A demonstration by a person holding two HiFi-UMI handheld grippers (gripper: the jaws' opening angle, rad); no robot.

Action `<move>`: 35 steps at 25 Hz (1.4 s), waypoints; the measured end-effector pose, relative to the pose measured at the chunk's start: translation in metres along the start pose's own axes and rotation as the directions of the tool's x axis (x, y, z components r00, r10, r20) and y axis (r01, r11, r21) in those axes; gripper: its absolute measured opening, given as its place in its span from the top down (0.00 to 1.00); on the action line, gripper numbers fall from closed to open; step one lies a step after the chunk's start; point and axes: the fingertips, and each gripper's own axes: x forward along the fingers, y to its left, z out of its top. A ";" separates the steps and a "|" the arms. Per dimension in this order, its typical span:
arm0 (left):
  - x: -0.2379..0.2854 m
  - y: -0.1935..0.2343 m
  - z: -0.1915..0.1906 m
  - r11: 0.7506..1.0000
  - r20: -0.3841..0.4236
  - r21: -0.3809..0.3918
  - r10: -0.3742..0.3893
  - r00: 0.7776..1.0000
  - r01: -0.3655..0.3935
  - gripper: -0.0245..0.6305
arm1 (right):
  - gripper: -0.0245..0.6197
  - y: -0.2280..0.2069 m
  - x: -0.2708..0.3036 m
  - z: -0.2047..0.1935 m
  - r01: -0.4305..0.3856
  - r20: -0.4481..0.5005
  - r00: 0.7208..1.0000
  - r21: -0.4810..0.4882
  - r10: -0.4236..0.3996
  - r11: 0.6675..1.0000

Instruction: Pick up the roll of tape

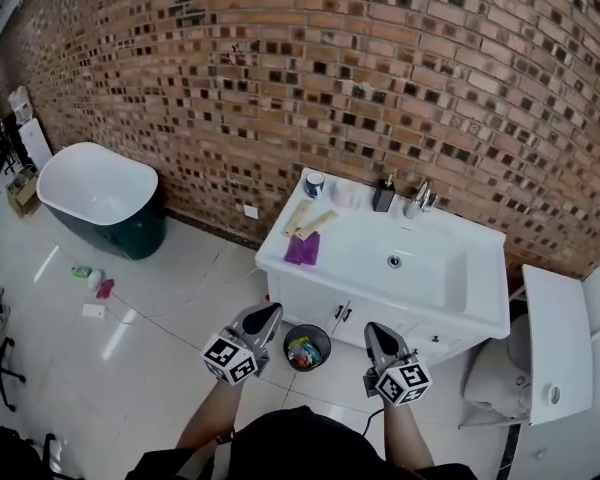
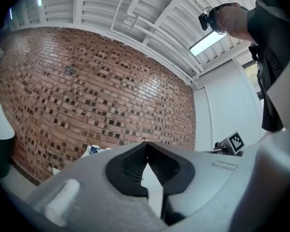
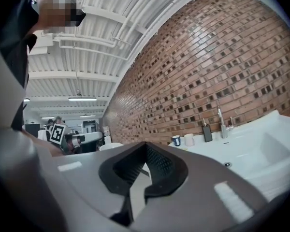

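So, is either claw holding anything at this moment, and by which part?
Nothing is held: the left claw and the right claw are both shut and empty.

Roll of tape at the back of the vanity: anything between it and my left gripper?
Nothing upright. A purple item and pale strips lie flat on the counter in front of the roll of tape; the left gripper, shut, could pass above them.

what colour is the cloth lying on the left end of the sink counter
Purple. The cloth shows best in the head view.
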 end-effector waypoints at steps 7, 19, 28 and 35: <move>0.009 -0.007 -0.025 0.990 -0.062 -0.056 -0.129 0.990 0.126 0.96 | 0.95 -0.007 -0.041 -0.009 0.177 0.007 0.984 0.004 -0.177 0.984; 0.035 -0.061 -0.057 0.898 -0.098 -0.175 -0.423 0.901 0.403 0.96 | 0.95 0.015 -0.134 -0.010 0.443 0.041 0.895 0.041 -0.445 0.895; 0.048 -0.128 -0.074 0.807 -0.127 -0.253 -0.575 0.809 0.534 0.96 | 0.95 0.025 -0.204 -0.023 0.567 0.039 0.822 0.039 -0.569 0.823; 0.070 -0.173 -0.070 0.793 -0.098 -0.253 -0.592 0.800 0.555 0.96 | 0.95 0.011 -0.263 -0.004 0.609 0.083 0.789 0.023 -0.609 0.792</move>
